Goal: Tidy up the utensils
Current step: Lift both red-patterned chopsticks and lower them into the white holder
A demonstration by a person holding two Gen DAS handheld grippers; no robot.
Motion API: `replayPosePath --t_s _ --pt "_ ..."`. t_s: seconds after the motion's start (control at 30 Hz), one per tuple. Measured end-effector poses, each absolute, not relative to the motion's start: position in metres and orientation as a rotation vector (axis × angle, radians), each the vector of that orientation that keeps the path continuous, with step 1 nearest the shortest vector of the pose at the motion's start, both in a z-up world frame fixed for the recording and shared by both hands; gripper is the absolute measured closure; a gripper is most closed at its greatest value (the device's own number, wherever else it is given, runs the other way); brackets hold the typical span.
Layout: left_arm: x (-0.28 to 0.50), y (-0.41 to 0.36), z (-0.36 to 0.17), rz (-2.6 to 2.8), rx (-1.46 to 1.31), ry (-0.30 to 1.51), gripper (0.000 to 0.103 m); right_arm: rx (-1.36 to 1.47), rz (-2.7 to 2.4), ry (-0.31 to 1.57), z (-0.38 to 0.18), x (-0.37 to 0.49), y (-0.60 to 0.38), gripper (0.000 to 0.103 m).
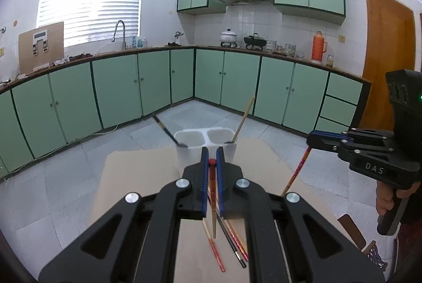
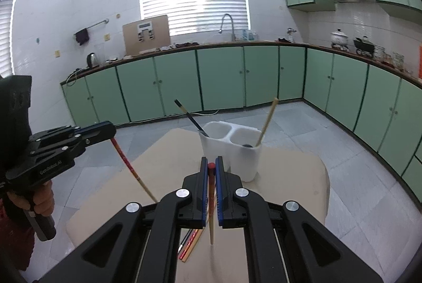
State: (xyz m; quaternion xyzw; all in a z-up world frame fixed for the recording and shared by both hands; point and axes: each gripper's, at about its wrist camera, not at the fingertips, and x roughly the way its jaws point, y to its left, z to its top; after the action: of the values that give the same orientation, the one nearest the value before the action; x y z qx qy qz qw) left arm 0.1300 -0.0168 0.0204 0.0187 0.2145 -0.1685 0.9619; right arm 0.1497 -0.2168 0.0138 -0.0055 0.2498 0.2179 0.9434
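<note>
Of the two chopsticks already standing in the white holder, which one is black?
The black chopstick leaning left in the white holder; the other chopstick, leaning right, is pale wood.

From the left wrist we look forward along the fingers, close over the table (image 1: 137, 172), toward the white holder (image 1: 205, 148) at 12 o'clock. From the right wrist we face the same holder (image 2: 229, 151), slightly toward 1 o'clock. Both views share it, the table (image 2: 290, 172) and the green cabinets (image 1: 147, 80).
</note>
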Motion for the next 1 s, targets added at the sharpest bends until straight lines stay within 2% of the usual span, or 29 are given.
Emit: replayPosePath --t_s 0.23,0.63,0.77,1.0 --pt "0.143 -0.021 0.041 -0.361 0.039 0.389 0.098 -0.017 0.466 0.464 0.042 0.166 -0.216 0.097" --pt "0.203 -0.039 0.107 -0.339 0.021 0.234 0.098 -0.004 0.414 0.303 0.118 0.228 -0.219 0.097" --pt "0.237 -0.049 0.113 -0.304 0.044 0.216 0.098 -0.036 0.361 0.288 0.117 0.256 -0.214 0.097" --pt "0.299 -0.056 0.082 -0.275 0.025 0.288 0.098 -0.015 0.326 0.340 0.082 0.309 -0.217 0.097"
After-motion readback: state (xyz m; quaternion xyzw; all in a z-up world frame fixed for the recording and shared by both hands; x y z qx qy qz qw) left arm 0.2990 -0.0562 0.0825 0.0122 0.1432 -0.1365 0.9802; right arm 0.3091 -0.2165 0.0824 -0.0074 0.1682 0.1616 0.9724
